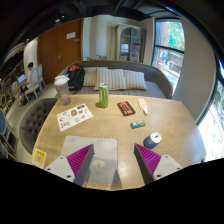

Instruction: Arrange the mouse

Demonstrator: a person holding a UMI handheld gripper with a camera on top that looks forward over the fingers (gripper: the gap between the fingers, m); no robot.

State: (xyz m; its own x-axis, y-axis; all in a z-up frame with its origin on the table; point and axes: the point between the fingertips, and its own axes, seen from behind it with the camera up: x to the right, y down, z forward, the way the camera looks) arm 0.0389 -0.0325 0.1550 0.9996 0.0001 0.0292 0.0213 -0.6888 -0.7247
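Observation:
A wooden table (pixel 105 125) lies ahead of me. A pale grey rectangular mouse pad (pixel 100 152) lies flat on it, just ahead of and between my fingers. A white elongated object that may be the mouse (pixel 143 104) lies farther off, to the right of the table's middle. My gripper (pixel 112 166) is open and holds nothing. Its purple pads stand at either side of the near end of the mouse pad, the left finger (pixel 78 158) over its left edge and the right finger (pixel 146 160) beyond its right edge.
On the table are a green bottle (pixel 102 95), a dark lidded cup (pixel 63 88), a printed sheet (pixel 74 116), a red-brown packet (pixel 126 107), a small teal item (pixel 138 124) and a dark blue round object (pixel 153 139). A grey sofa (pixel 120 76) stands beyond the table.

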